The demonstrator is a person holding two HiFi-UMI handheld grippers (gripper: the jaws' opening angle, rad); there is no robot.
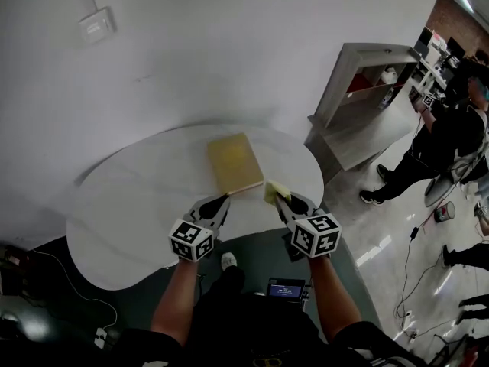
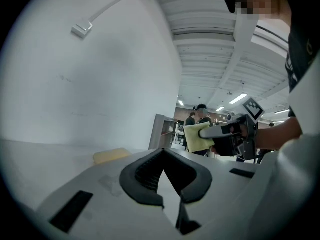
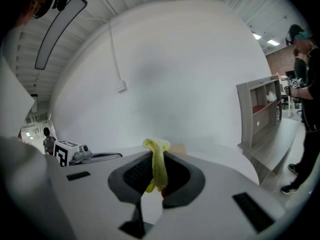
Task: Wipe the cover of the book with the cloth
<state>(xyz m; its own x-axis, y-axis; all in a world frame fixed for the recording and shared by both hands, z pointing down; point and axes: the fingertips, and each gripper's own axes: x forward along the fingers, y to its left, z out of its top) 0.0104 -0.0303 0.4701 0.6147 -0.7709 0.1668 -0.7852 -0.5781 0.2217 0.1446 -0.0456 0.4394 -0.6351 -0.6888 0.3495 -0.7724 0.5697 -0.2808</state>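
Book (image 1: pixel 235 163): closed, plain tan-yellow cover up, flat on the white table (image 1: pixel 130 205), toward the twelve o'clock edge in the head view, long sides running roughly from eleven to five o'clock. Cloth (image 3: pixel 158 166): small, pale yellow, bunched and pinched between the jaws of the right gripper (image 1: pixel 283 200), a fold poking out past the tips. Held at about five o'clock from the book's middle, just beside its near right corner. Contact with the cover unclear.
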